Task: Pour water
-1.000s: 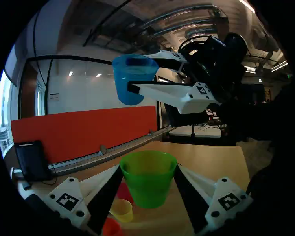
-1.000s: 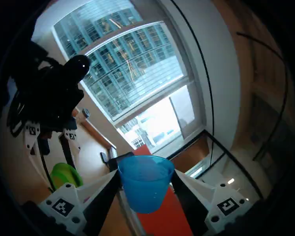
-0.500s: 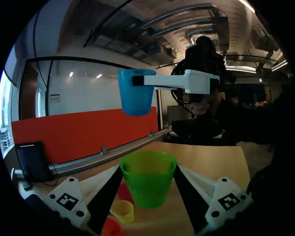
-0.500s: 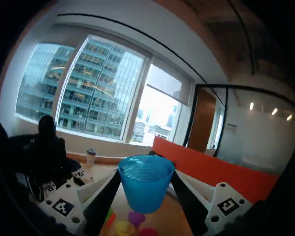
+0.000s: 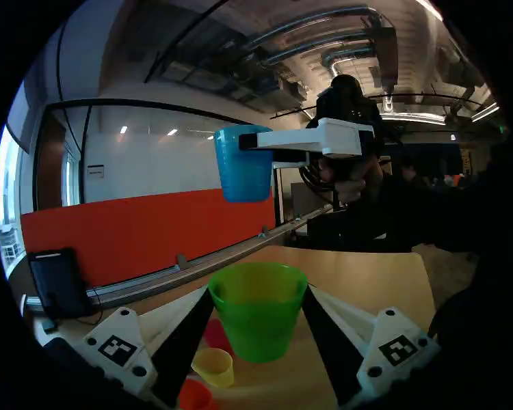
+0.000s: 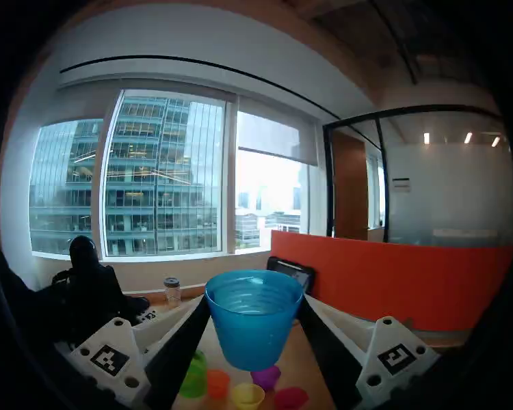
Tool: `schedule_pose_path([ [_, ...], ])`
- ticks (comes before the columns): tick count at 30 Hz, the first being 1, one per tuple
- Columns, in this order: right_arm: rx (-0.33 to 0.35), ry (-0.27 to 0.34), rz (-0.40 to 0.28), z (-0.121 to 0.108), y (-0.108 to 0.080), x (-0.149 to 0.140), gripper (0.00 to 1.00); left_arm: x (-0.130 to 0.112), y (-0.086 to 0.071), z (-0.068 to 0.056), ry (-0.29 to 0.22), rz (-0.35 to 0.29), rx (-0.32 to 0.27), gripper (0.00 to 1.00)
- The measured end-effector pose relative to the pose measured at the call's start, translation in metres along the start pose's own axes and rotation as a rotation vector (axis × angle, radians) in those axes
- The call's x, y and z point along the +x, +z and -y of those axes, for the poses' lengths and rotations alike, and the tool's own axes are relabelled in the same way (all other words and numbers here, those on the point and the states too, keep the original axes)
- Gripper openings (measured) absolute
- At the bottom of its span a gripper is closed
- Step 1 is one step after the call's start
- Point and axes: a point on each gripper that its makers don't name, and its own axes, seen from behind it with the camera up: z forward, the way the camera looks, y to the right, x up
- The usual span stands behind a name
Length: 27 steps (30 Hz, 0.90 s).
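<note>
Below green cup [image 5: 258,311], small yellow cup [image 5: 213,365].

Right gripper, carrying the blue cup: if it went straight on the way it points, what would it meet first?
Probably the dark tablet by the orange partition, beyond the blue cup in the right gripper. The small cups lie below that line; depth is unclear.

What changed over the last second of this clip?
The right gripper rolled back from a tilt to level, bringing the blue cup upright; the cup also drifted slightly right in the left gripper view. Nothing was grasped or released. The left gripper kept the green cup steady, and both grips are unchanged.
</note>
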Motion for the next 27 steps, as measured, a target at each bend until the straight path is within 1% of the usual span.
schedule_pose_path([
  [5,-0.029,-0.018,0.014,-0.009,-0.012,-0.009,0.91,-0.003,-0.002,-0.001,-0.002,0.008,-0.001,0.87],
  [9,-0.065,-0.04,0.025,-0.02,-0.024,-0.019,0.91,-0.008,-0.003,-0.001,-0.005,0.018,0.002,0.87],
  [12,-0.084,-0.054,0.027,-0.025,-0.035,-0.024,0.91,-0.012,-0.004,-0.001,-0.003,0.025,0.006,0.87],
  [21,-0.142,-0.068,0.029,-0.04,-0.071,-0.033,0.91,-0.017,-0.01,-0.006,-0.003,0.037,0.006,0.87],
  [27,-0.148,-0.073,0.039,-0.039,-0.083,-0.046,0.91,-0.019,-0.009,-0.008,-0.001,0.05,0.005,0.87],
])
